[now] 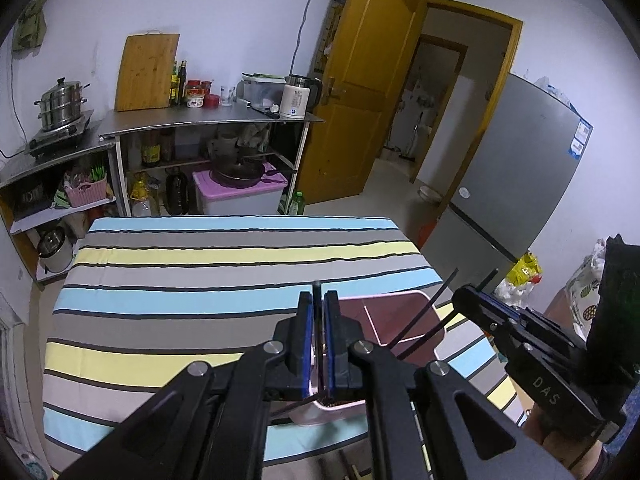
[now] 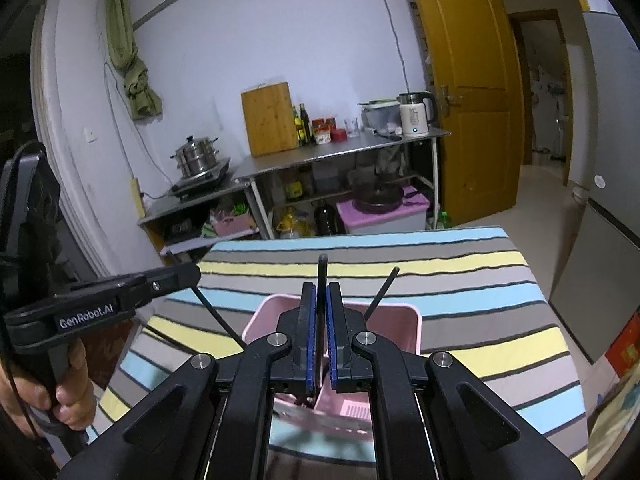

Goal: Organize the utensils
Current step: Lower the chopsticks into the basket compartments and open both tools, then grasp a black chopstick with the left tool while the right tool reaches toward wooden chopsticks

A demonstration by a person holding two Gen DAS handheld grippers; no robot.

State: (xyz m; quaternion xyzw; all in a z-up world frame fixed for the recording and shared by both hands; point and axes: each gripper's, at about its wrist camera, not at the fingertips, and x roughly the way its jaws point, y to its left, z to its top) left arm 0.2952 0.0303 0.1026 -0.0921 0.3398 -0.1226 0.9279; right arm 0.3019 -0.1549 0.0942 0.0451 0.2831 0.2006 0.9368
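A pink plastic basket (image 1: pixel 404 312) (image 2: pixel 400 320) stands on the striped table near its front edge. My left gripper (image 1: pixel 319 300) is shut on a thin black chopstick (image 1: pixel 317 290) that sticks up between its blue pads, over the basket's left part. My right gripper (image 2: pixel 321 292) is shut on another black chopstick (image 2: pixel 322 268), held upright over the basket. More black chopsticks (image 1: pixel 430 312) (image 2: pixel 382 292) lean out of the basket. Each gripper shows in the other's view, the right one (image 1: pixel 472 298) and the left one (image 2: pixel 188 272).
The table wears a cloth (image 1: pixel 224 280) striped blue, grey and yellow. Behind it stand steel shelves (image 1: pixel 208 124) with a cutting board, bottles, a kettle and a steamer pot. A yellow door (image 1: pixel 368 80) and a grey fridge (image 1: pixel 520 160) are at the right.
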